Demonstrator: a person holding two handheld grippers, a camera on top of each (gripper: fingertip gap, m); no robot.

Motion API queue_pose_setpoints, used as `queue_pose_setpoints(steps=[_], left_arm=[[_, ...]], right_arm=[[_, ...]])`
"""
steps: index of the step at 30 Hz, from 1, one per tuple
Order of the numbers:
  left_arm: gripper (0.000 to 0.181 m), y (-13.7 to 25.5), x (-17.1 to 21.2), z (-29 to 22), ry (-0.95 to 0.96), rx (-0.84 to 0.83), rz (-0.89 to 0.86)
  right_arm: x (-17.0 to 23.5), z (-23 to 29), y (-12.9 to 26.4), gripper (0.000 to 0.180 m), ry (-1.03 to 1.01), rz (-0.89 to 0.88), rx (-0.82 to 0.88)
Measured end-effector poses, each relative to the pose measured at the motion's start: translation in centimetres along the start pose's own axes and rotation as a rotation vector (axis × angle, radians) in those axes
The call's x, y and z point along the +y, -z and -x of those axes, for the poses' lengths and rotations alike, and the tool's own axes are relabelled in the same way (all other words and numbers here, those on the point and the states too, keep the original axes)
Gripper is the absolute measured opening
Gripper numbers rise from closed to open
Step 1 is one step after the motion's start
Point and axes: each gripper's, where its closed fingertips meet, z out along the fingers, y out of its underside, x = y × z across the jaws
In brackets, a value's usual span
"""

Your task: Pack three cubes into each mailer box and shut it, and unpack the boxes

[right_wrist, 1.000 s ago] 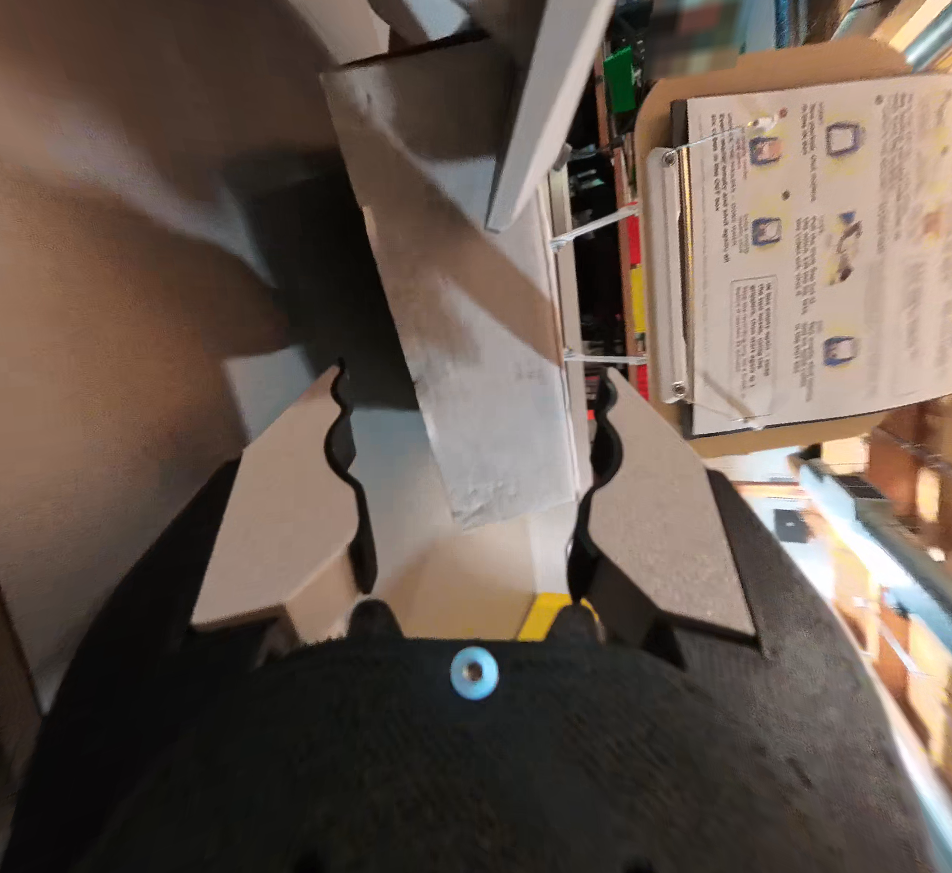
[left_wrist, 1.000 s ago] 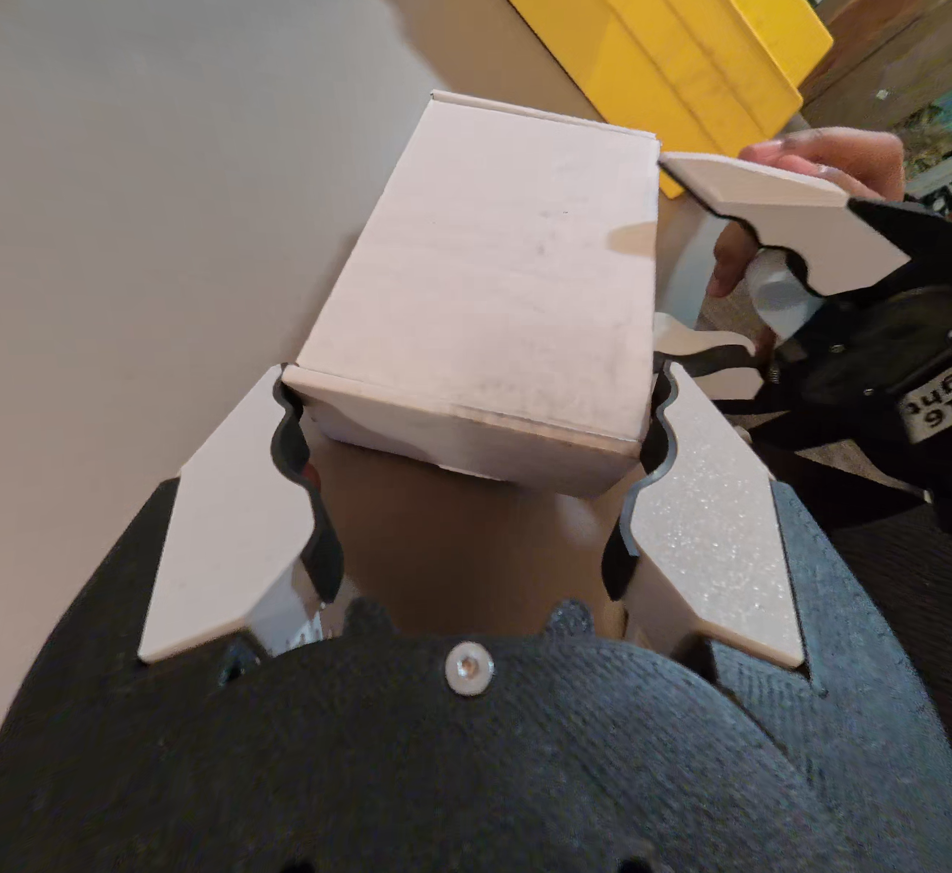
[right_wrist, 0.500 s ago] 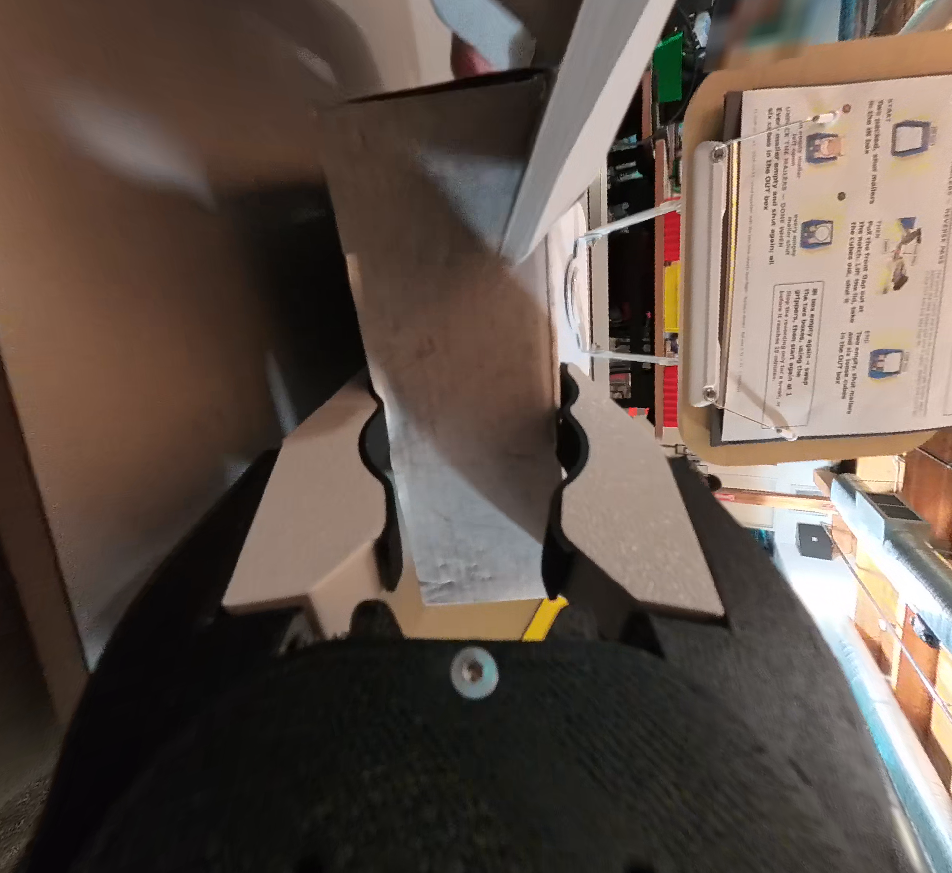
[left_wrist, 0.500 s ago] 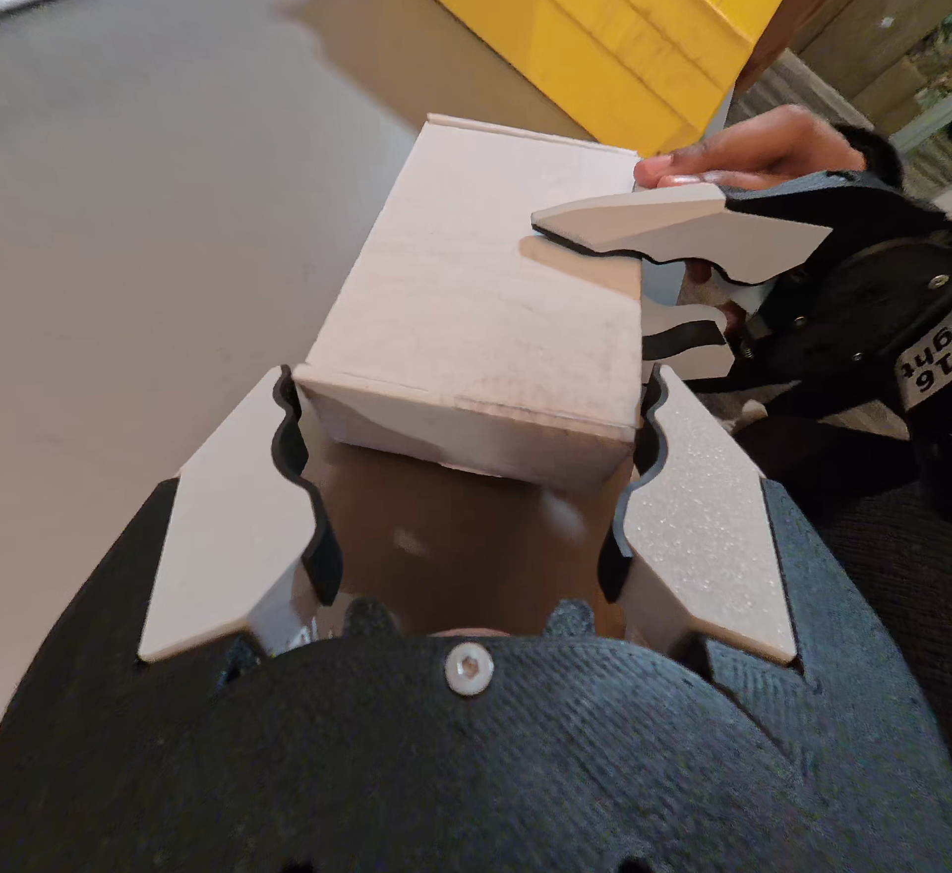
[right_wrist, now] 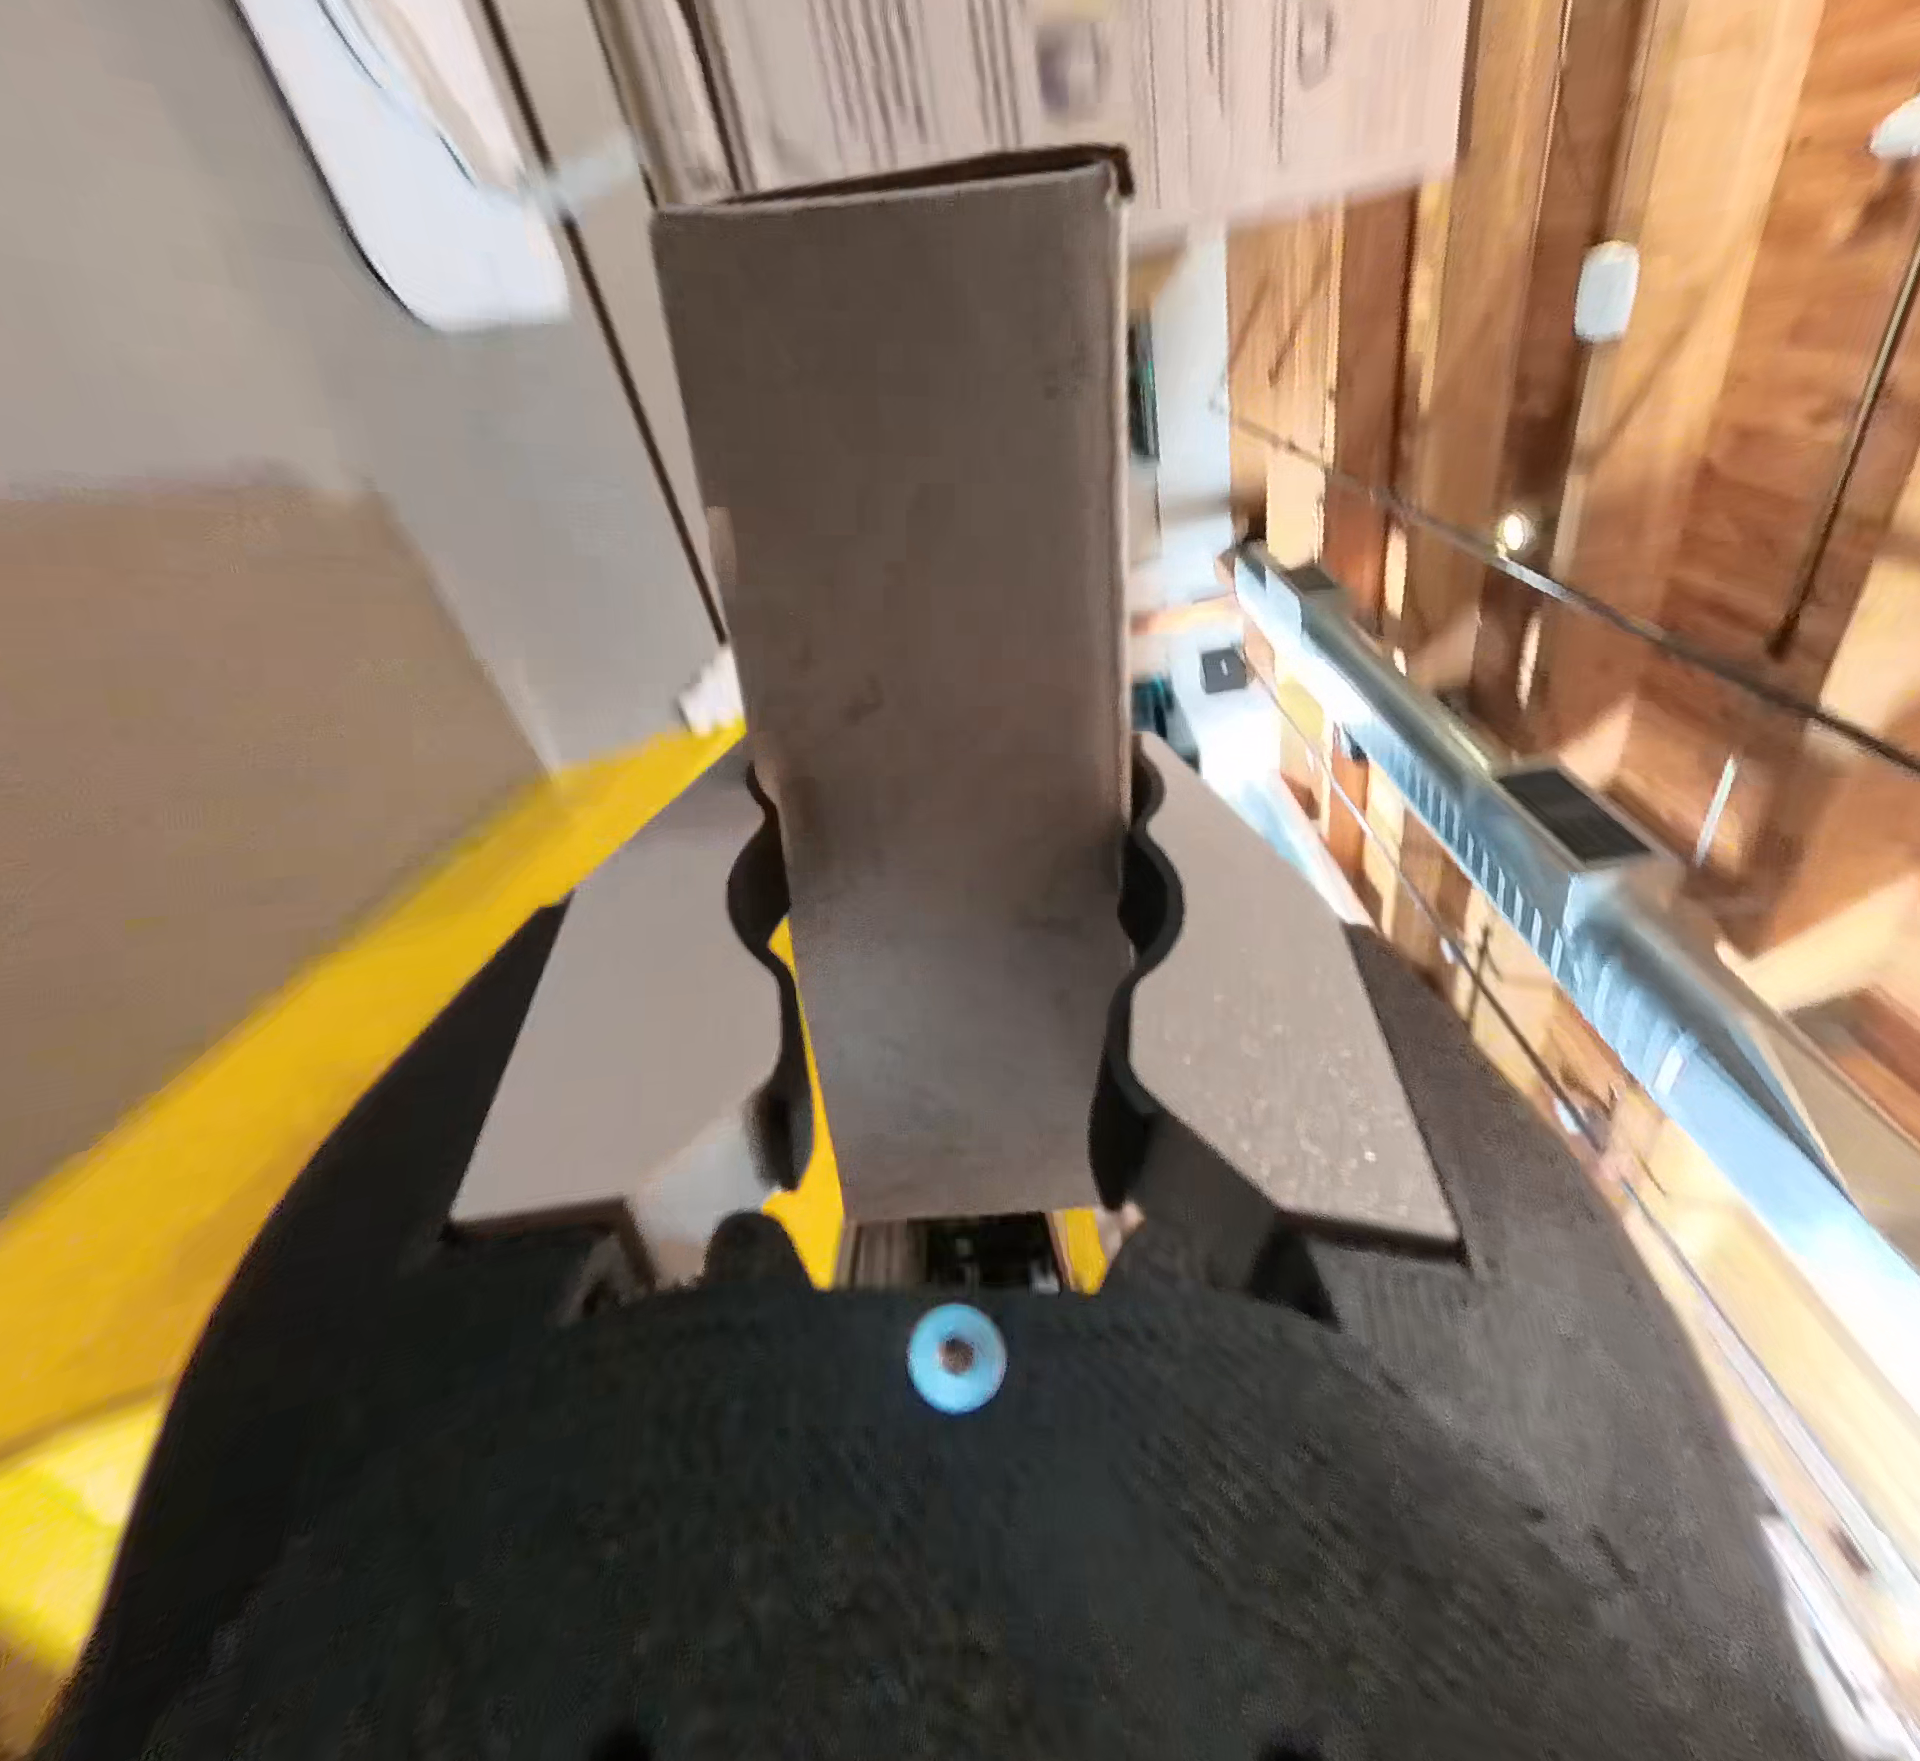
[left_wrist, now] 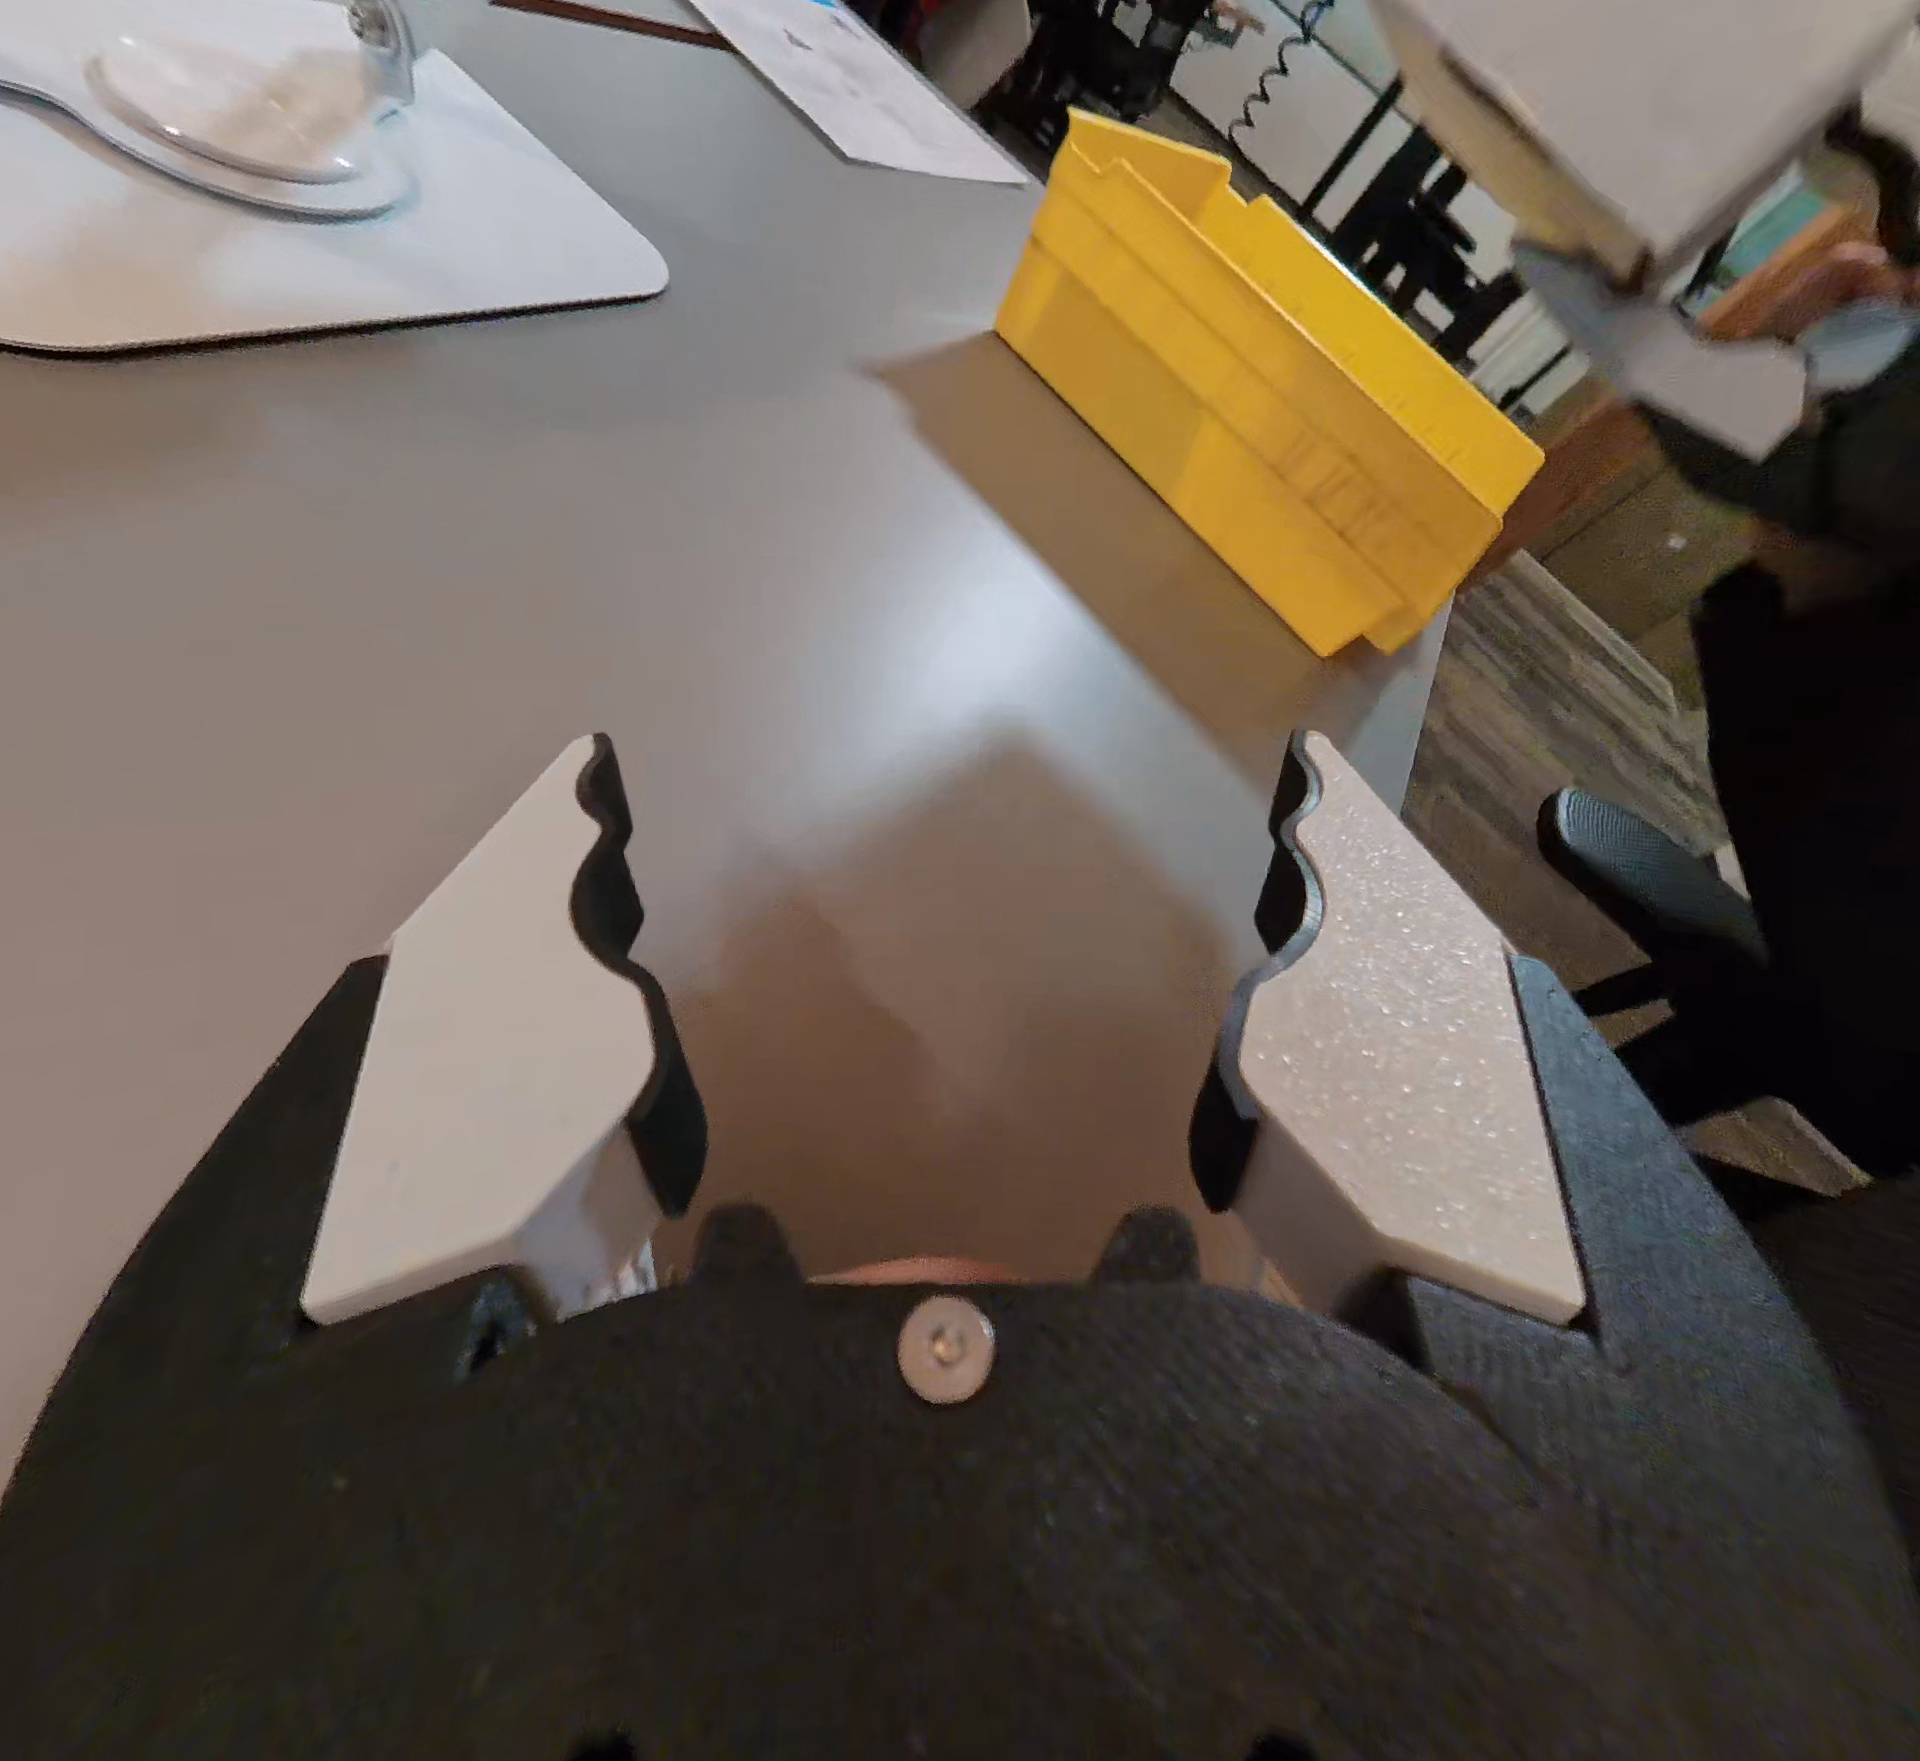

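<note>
Above the yellow bin [left_wrist: 1257, 381], right gripper [right_wrist: 940, 963] clamps the mailer box [right_wrist: 914, 589]; left gripper [left_wrist: 945, 963] gapes empty

**Open tabletop my side of the yellow bin**

I see bare grey table [left_wrist: 623, 568] between my spread left gripper [left_wrist: 945, 880] and the yellow bin [left_wrist: 1257, 392]; nothing blocks a pass there. Left of the bin, a white stand base [left_wrist: 312, 236] takes up the far corner. Above and right of the bin, the mailer box [left_wrist: 1631, 18] hangs clamped in my right gripper [right_wrist: 945, 880], barring that side.
</note>
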Motion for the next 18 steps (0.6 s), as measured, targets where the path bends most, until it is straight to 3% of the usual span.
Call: queue_pose_setpoints(steps=[4, 6, 14, 18], left_arm=[[0.114, -0.8, 1.2, -1.0, -0.071, 0.019, 0.057], [0.113, -1.1, 1.4, -1.5, -0.070, 0.040, 0.064], [0.108, -2.0, 0.6, -3.0, 0.007, 0.096, 0.015], [0.108, -2.3, 1.5, -3.0, -0.013, 0.077, 0.042]], right_arm=[[11.5, -0.8, -2.3, 0.063, -0.002, 0.185, -0.027], [14.8, 1.0, -3.4, 0.063, 0.003, 0.208, -0.089], [15.4, 7.8, -7.3, 0.062, 0.103, 0.106, -0.241], [15.5, 8.0, -7.9, 0.062, 0.094, 0.055, -0.258]])
